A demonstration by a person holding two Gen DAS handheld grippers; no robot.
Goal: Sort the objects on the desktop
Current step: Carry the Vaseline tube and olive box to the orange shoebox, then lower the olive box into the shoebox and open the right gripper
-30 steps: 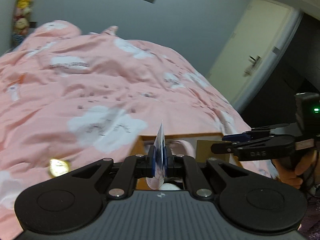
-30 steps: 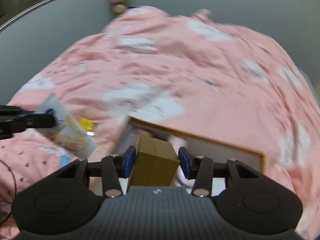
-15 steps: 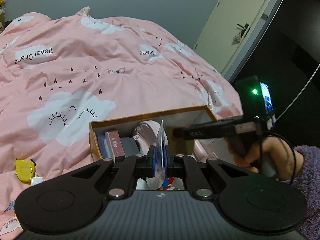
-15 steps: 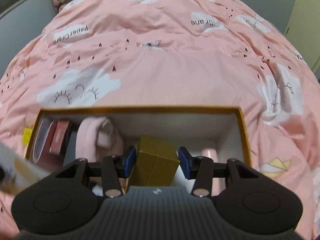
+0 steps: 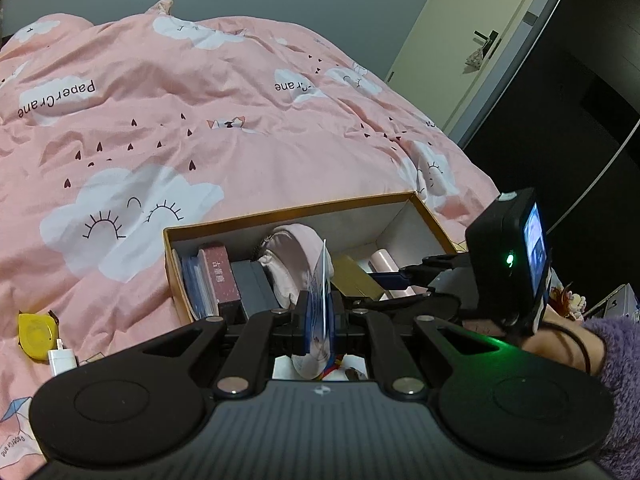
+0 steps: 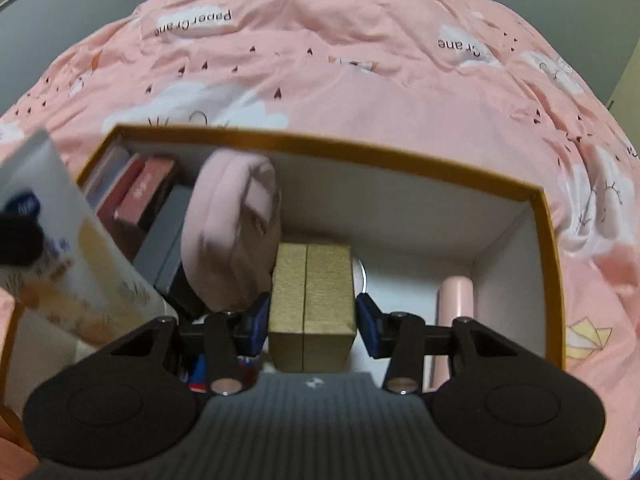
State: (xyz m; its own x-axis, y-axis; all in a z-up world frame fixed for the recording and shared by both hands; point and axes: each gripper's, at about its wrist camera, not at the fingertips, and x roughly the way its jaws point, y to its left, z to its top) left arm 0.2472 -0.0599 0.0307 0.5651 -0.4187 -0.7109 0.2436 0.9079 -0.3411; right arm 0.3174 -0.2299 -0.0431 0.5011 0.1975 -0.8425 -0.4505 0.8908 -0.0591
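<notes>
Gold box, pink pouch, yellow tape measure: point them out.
gold box (image 6: 311, 300), right wrist view, top face.
pink pouch (image 6: 228, 224), right wrist view, side panel.
yellow tape measure (image 5: 37, 333), left wrist view, casing.

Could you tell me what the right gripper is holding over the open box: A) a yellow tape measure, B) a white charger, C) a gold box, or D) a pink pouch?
C: the right gripper has its blue pads against both sides of the gold box, above the orange-rimmed box.
</notes>
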